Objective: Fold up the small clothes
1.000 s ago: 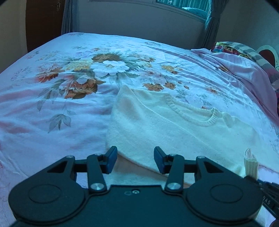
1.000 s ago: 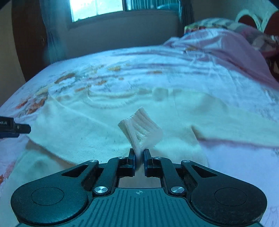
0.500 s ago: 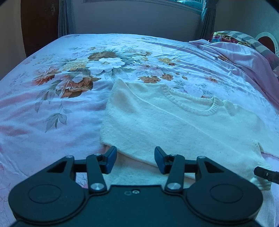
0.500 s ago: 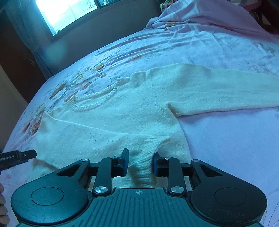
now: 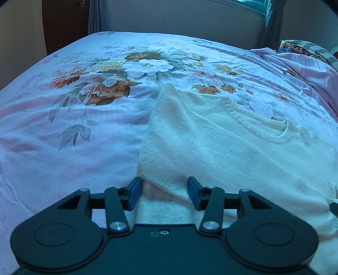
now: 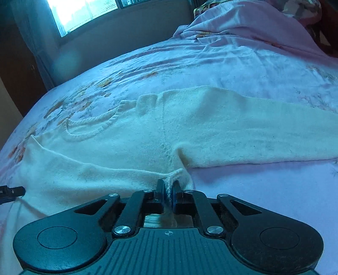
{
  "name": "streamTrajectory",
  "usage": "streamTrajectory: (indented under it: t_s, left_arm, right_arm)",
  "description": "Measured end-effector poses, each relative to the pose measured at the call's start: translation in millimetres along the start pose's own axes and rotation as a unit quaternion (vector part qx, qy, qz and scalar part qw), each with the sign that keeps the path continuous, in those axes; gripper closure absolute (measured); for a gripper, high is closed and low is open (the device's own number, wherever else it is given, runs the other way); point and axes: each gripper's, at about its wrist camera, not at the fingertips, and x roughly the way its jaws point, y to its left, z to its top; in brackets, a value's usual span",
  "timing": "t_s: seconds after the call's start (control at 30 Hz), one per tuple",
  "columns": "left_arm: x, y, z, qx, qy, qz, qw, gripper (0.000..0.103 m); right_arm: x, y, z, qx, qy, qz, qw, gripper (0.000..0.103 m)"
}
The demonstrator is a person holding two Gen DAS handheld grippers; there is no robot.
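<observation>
A cream sweater (image 5: 221, 148) lies spread on the bed (image 5: 74, 137), neckline (image 5: 264, 129) facing away from the cameras, on a pink sheet printed with flowers (image 5: 135, 69).

Left view: the left gripper (image 5: 162, 192) hangs low over the near edge of the sweater, jaws about half open. The folded-over cloth edge runs between the blue pads (image 5: 134, 193), but they don't press on it; there's a clear gap on both sides. The sweater's left side is folded in, giving a straight edge up the left of the garment. At the far right edge of this view a dark tip of the other tool just shows.

Right view: the right gripper (image 6: 168, 193) has its jaws nearly together, pinching a bunched ridge of knit at the sweater's (image 6: 126, 152) near edge, right by the underarm. Cloth sits squeezed between the two pads. The right sleeve (image 6: 264, 135) stretches flat, out to the right across the sheet. The other sleeve is folded across the body, lying over the front toward this gripper. The left gripper's tip (image 6: 12, 191) pokes in at the left edge, beside the sweater's near corner.

A rumpled pink blanket (image 6: 243, 27) is heaped at the far right, and a window (image 6: 84, 12) glows beyond the bed.
</observation>
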Motion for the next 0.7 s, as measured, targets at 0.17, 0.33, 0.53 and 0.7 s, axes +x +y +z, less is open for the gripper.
streamTrajectory:
  t_s: [0.17, 0.33, 0.53, 0.7]
  left_arm:
    - [-15.0, -1.5, 7.4, 0.011, -0.022, -0.005, 0.9997, 0.058]
    - [-5.9, -24.4, 24.7, 0.028, -0.022, -0.035, 0.9987, 0.057]
    - [50.5, -34.4, 45.9, 0.013, 0.005, -0.037, 0.9992, 0.056]
    - [84.4, -12.5, 79.8, -0.033, -0.001, 0.002, 0.9995, 0.056]
  right_arm:
    - [-25.9, -2.2, 0.6, -0.016, -0.028, -0.045, 0.998, 0.098]
    - [-42.0, 14.3, 6.5, -0.029, -0.063, -0.025, 0.997, 0.098]
    - [-3.1, 35.5, -1.0, -0.056, -0.007, -0.005, 0.998, 0.098]
    - [9.7, 32.5, -0.9, -0.062, -0.008, -0.013, 0.998, 0.098]
